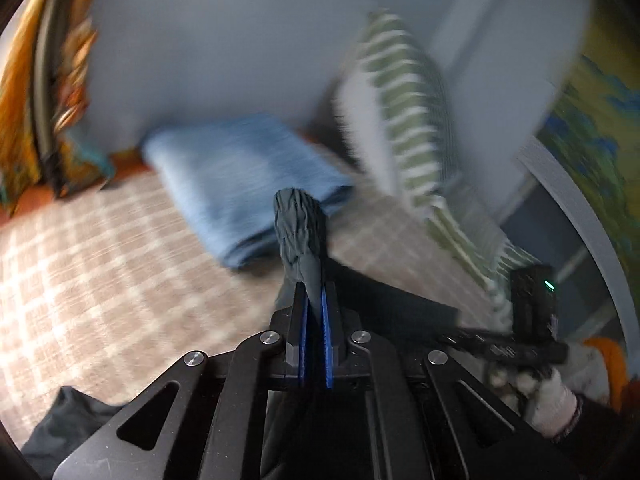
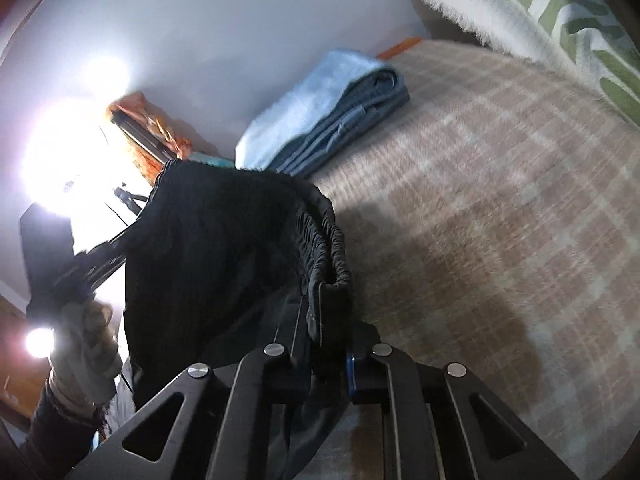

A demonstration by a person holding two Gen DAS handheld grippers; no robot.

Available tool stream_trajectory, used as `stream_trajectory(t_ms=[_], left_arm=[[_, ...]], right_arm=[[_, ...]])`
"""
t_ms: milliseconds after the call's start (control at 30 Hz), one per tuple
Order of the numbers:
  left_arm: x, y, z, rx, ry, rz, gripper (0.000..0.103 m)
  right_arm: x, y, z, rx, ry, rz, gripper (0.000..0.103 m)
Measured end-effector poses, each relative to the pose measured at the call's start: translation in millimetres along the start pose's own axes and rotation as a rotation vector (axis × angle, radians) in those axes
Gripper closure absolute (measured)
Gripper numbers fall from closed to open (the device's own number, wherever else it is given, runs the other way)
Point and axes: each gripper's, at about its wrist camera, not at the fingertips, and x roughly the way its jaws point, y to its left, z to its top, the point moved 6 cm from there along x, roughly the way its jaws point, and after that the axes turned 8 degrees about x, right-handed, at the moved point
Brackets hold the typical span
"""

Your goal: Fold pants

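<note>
I have the dark pants [image 2: 224, 240] by their elastic waistband [image 1: 298, 224], one end in each tool: my left gripper [image 1: 315, 300] is clamped tight on a bunched end of it, and my right gripper [image 2: 326, 312] pinches the other end, the cloth hanging in a dark sheet toward nine o'clock in the right view. They hang above the checked bedspread [image 2: 500, 184], with a folded blue towel [image 1: 240, 176] at about eleven o'clock of my left jaws. I judge this the lift-and-spread step; next I should draw the band taut and lay the pants flat.
</note>
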Motion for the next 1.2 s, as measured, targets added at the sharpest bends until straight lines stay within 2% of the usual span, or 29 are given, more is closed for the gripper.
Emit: stream_trajectory(t_ms=[67,167,267,333,400,467,500,533,600,667,733,767,800,867,933,1067,1200], left_arm=[[1,-31,-2,0.056,0.008,-0.043,0.099],[14,-70,-13,0.102,0.046,-0.119,0.099],[43,-104,-32,0.18,0.118,-0.152,0.099],[63,-115,-45,0.183,0.156,-0.177,0.1],[75,-118,-51,0.172,0.175,-0.185,0.1],[83,-118,-55,0.167,0.193,-0.181,0.1],[82,-118,-57,0.174,0.202,-0.179,0.1],[81,-118,-58,0.184,0.216,-0.173,0.1],[73,-118,-60,0.201,0.222,-0.152,0.1],[61,-113,-62,0.231,0.226,-0.11,0.099],[44,-108,-70,0.253,0.237,-0.075,0.097],[35,-105,-73,0.265,0.241,-0.057,0.084],[25,-101,-77,0.282,0.246,-0.036,0.066],[3,-89,-84,0.299,0.245,0.009,0.057],[-19,-76,-94,0.29,0.255,0.042,0.057],[-60,-49,-122,0.253,0.276,0.126,0.057],[-91,-28,-162,0.198,0.325,0.169,0.057]], right_arm=[[-9,-3,-1,0.019,-0.007,0.023,0.094],[-15,-13,-3,0.027,-0.012,0.01,0.094],[-12,-20,-5,0.052,0.014,0.029,0.094],[-10,-22,-8,0.041,0.038,0.033,0.093],[-10,-25,-9,0.02,0.066,0.042,0.088],[-15,-32,-6,0.005,0.075,0.017,0.077],[-19,-37,-4,0.0,0.063,0.0,0.066],[-25,-41,1,-0.007,0.041,-0.032,0.06],[-34,-41,13,-0.03,0.002,-0.072,0.06],[-40,-32,18,-0.047,0.004,-0.034,0.059],[-38,-20,14,-0.076,0.051,-0.005,0.055],[-36,-16,11,-0.085,0.077,-0.005,0.053],[-33,-13,6,-0.087,0.106,-0.008,0.049],[-25,-12,-2,-0.077,0.153,-0.024,0.044],[-18,-14,-6,-0.047,0.163,-0.023,0.039],[0,-19,-8,0.034,0.181,-0.021,0.036],[7,-11,-12,0.016,0.173,-0.057,0.034]])
